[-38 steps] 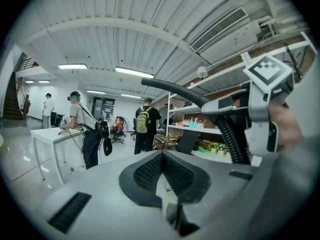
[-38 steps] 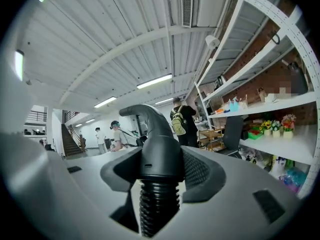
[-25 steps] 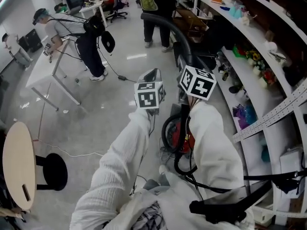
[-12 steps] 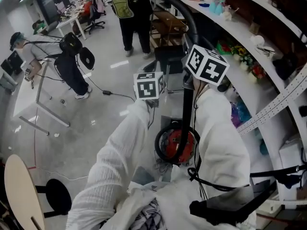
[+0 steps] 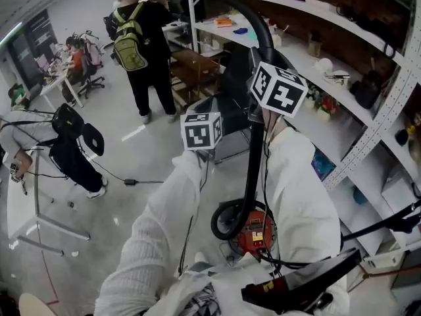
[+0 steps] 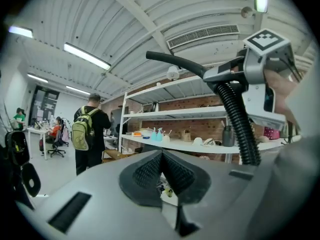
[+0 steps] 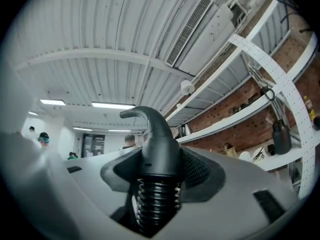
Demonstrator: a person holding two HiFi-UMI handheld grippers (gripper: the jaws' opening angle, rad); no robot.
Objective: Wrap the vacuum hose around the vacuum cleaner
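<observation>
Holding the hose (image 5: 254, 143) high above the vacuum cleaner (image 5: 255, 234), the right gripper (image 7: 158, 170) clamps its jaws on the ribbed end below the handle (image 7: 152, 131), probably to draw it taut for winding. Also raised above the vacuum cleaner, the left gripper (image 6: 161, 170) has jaws pressed together, empty.

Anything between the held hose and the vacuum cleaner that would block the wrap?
Nothing visible. The hose runs from the right gripper straight down to the vacuum cleaner on the floor. The left gripper, shut and empty, is off to the side. The person's right sleeve hides part of the cleaner.
</observation>
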